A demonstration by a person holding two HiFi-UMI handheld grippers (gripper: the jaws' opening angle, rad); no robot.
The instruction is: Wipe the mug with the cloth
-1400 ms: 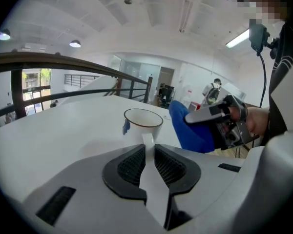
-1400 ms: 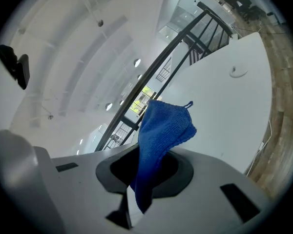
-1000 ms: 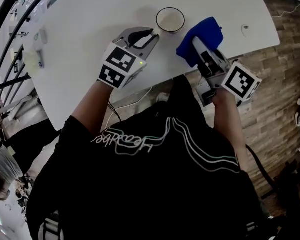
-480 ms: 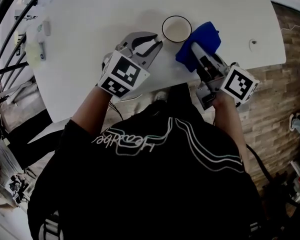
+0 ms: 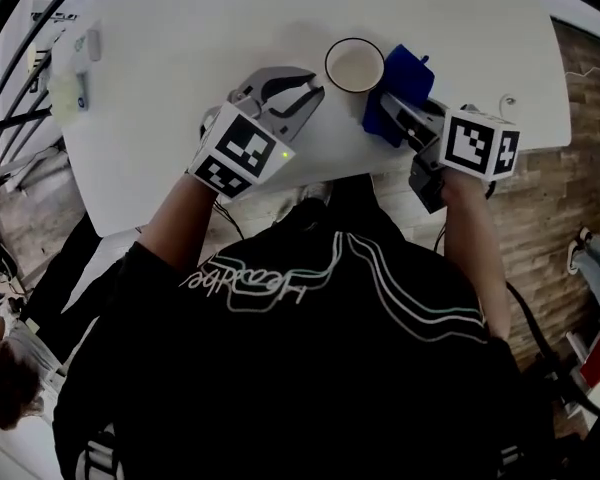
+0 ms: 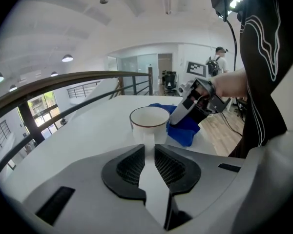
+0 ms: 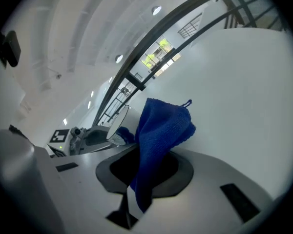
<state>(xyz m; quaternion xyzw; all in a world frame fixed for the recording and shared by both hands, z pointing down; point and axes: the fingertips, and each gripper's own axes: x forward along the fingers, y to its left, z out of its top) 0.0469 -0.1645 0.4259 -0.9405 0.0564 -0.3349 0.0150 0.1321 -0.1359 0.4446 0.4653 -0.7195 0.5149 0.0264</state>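
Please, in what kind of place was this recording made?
Probably an open office or lab hall, perhaps on an upper level: a white table stands beside a long railing, round ceiling lamps hang overhead, and glass-walled rooms lie far behind.

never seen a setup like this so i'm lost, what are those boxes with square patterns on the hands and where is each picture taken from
There is no robot here. A person holds a hand tool with two jaws in each hand, and the patterned cubes are part of those tools. The head view comes from a camera on the person's head, looking down at a white table. The two gripper views come from cameras riding on each tool, looking along its jaws. A white mug stands on the table. The left gripper appears to pinch the mug's handle. The right gripper holds a blue cloth close beside the mug.
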